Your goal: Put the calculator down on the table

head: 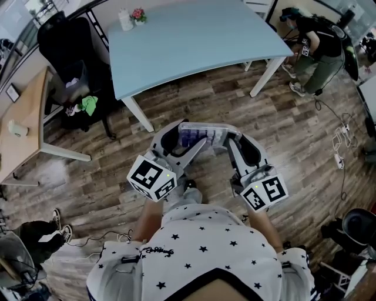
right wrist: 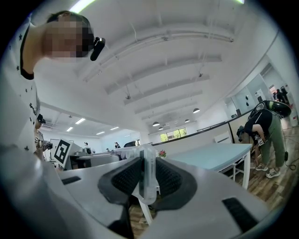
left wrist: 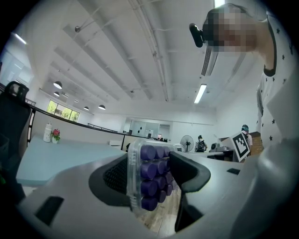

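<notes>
The calculator point(head: 200, 136), a clear-cased one with rows of purple keys, is held level between both grippers above the wood floor. My left gripper point(head: 183, 140) is shut on its left end; in the left gripper view the calculator point(left wrist: 149, 175) stands on edge between the black pads. My right gripper point(head: 230, 139) is shut on the other end, where only the clear edge of the calculator point(right wrist: 148, 179) shows between the pads. The light blue table point(head: 194, 41) lies ahead, apart from the calculator, and is also seen as the table point(left wrist: 56, 154) and the table point(right wrist: 210, 156).
A white bottle point(head: 124, 20) and a small flower pot point(head: 138, 14) stand at the table's far left corner. A black chair point(head: 70, 53) with a green cloth is left of it, beside a wooden desk point(head: 23, 123). A person point(head: 320, 47) bends at the far right; cables point(head: 341, 141) lie on the floor.
</notes>
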Tool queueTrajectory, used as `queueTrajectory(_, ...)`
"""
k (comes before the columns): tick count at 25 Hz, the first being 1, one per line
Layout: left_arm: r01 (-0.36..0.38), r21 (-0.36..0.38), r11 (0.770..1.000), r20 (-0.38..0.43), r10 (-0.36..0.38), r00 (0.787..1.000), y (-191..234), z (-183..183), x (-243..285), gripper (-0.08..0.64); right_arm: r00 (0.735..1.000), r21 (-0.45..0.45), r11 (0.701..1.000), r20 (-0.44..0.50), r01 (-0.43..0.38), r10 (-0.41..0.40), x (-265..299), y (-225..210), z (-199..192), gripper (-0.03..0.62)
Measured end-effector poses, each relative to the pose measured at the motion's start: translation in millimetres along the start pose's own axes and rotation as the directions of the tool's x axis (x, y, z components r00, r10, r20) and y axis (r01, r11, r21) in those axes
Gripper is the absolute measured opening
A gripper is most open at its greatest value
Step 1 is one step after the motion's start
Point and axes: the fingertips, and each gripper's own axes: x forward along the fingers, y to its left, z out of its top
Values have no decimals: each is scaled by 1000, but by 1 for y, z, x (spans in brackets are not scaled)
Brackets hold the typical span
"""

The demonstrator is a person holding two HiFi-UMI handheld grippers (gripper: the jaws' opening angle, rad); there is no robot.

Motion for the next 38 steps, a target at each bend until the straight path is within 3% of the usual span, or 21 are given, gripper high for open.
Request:
queueTrajectory(12,22,12,1000,7,-22,1000,41,7,5,268,999,-14,999,-9,30,-30,41,-1,-1,91)
queueTrajectory(22,26,21,999,-1,-26,1000,51,4,19,270,999,-11,999,-14,41,-42,51,-14,-4,91)
queueTrajectory(38,-160,41,986,-12,160,987,127,16,98,272,991,40,991,-31,-131,132,146,-98,6,91)
